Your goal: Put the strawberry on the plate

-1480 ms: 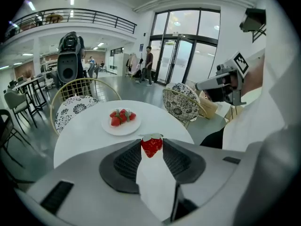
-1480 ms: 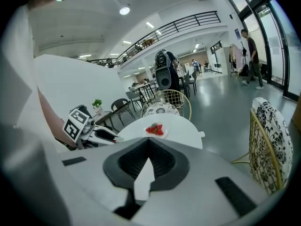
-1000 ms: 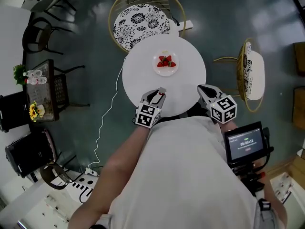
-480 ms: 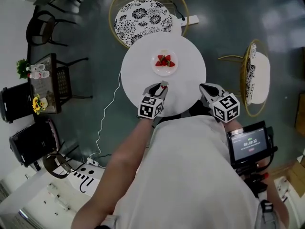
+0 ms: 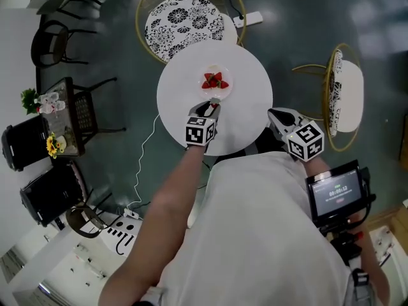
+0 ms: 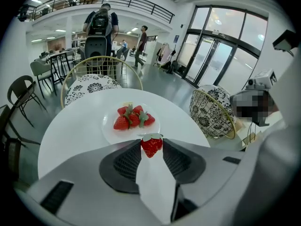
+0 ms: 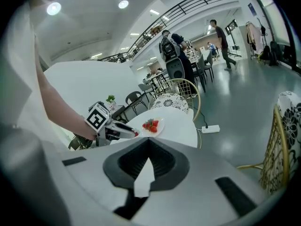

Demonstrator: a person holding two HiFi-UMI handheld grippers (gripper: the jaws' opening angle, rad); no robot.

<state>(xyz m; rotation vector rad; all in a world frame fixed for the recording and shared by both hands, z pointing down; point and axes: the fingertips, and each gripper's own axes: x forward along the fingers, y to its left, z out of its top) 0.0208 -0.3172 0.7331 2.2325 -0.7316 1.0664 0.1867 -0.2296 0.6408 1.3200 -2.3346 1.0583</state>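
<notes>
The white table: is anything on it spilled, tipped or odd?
Nothing stands out. The table shows no spills, the plate sits flat with a neat heap of strawberries, and the left gripper holds one more strawberry at the plate's near edge.

Brightly and evenly lit from ceiling lamps (image 7: 53, 7) and tall windows (image 6: 221, 55). Pale glare on glossy floor (image 5: 376, 11) and white bench (image 5: 248, 94). Strong fisheye bending, dark corners in gripper views. Sharp, with soft shadows.

Left tongs (image 5: 214, 102), arm outstretched and tilted downward, pinch a strawberry (image 6: 151, 145); right tongs (image 5: 274, 113) hang back, jaws together.
</notes>
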